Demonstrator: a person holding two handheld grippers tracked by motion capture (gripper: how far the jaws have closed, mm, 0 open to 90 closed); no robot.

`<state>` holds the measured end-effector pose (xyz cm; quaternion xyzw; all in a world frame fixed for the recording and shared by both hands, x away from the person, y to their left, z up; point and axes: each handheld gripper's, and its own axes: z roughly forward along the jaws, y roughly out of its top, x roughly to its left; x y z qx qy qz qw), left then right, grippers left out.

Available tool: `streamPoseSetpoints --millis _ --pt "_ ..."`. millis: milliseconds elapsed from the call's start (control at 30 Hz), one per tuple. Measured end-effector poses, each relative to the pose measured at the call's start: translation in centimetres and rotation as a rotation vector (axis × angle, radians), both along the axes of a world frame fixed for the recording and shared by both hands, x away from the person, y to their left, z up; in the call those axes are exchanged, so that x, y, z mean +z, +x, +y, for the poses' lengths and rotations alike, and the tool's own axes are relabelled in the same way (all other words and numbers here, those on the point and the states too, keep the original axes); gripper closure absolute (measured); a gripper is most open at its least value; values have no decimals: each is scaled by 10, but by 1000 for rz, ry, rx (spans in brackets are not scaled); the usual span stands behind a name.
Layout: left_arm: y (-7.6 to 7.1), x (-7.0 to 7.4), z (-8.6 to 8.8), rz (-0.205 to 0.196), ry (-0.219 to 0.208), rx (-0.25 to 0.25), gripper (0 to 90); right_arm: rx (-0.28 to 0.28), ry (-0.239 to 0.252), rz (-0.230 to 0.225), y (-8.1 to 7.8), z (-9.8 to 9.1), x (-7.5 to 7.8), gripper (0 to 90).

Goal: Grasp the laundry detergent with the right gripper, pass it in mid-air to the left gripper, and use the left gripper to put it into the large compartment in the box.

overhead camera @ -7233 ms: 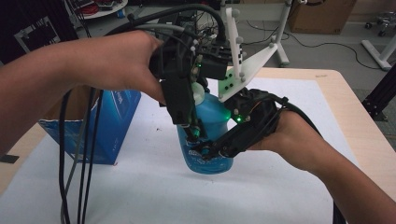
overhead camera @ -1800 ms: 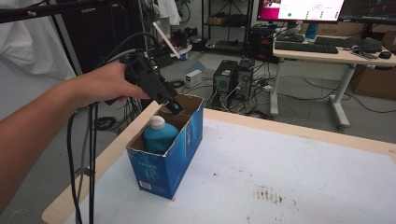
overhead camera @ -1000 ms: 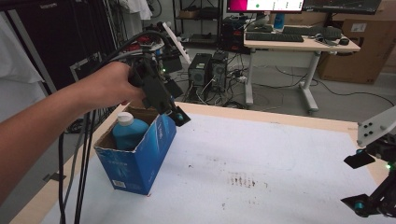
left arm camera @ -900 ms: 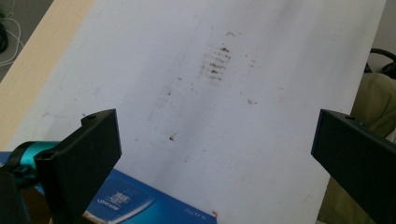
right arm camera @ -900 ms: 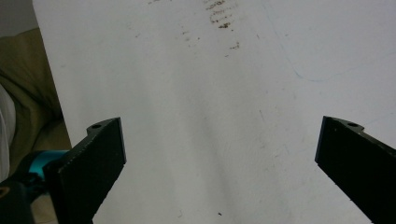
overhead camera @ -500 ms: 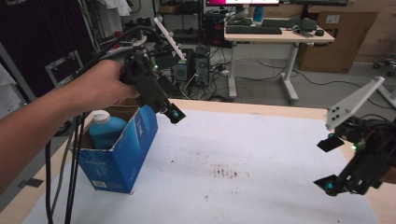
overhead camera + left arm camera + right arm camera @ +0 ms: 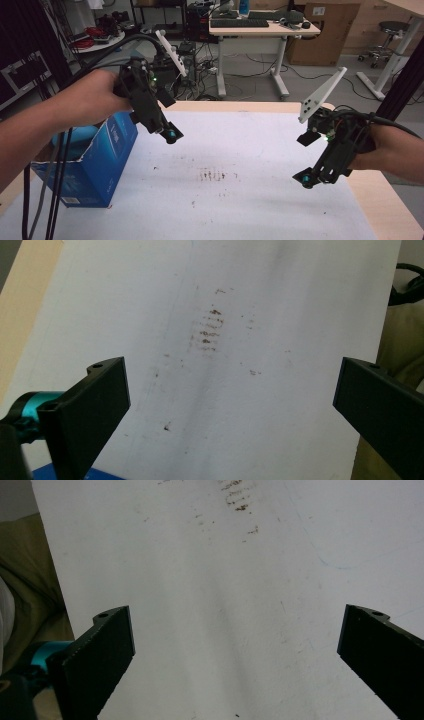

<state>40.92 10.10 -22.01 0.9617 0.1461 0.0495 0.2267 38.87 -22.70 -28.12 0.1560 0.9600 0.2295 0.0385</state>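
A blue cardboard box [image 7: 95,170] stands open at the table's left, and a blue bottle [image 7: 75,140] stands inside it, mostly hidden by the forearm. My left gripper [image 7: 170,117] hangs in the air just right of the box's far corner, open and empty. In the left gripper view, the left gripper [image 7: 230,405] has its jaws wide apart over the white tabletop [image 7: 280,300]. My right gripper [image 7: 306,159] hovers near the table's right edge, also open and empty. In the right gripper view, the right gripper [image 7: 235,650] shows bare white surface between its jaws.
Brown smudges [image 7: 212,175] mark the middle of the white tabletop [image 7: 250,210]. The wooden table edge [image 7: 385,210] runs along the right. Black cables [image 7: 40,200] trail from the left hand past the box. Desks, a stool and cartons stand beyond the table.
The bottle, held by both grippers earlier, now stands in the box. My left gripper has drawn away to the right of the box. My right gripper has come further in from the right.
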Motion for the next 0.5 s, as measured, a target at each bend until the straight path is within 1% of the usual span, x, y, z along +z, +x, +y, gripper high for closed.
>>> streamPoseSetpoints --millis 67,100,133,167,200,300,333,367,400,433,500 --pt "0 -1 -2 0 1 -4 16 3 0 -1 0 0 0 8" --pt "1 -4 -6 8 9 -13 16 6 1 -1 1 1 0 8" --pt "1 -4 -6 8 9 -13 16 6 1 -1 1 1 0 8" --pt "2 -7 -10 25 25 -27 16 5 0 0 2 1 0 9" --pt "3 -9 -12 28 34 -35 16 -2 -3 5 1 2 -1 8" --pt "4 -14 -17 35 48 -57 16 3 -10 2 2 3 -1 8" --pt "4 -14 -17 35 48 -57 16 2 -11 1 2 3 -2 9" --pt "4 -18 -21 48 49 -73 16 0 -11 3 2 3 -2 8" --pt "4 -18 -21 48 49 -73 16 0 -11 3 2 3 -2 8" --pt "5 -21 -24 65 38 -85 16 0 -10 2 3 3 -2 8" --pt "5 -23 -27 69 36 -95 16 -3 -10 3 3 4 -2 8"
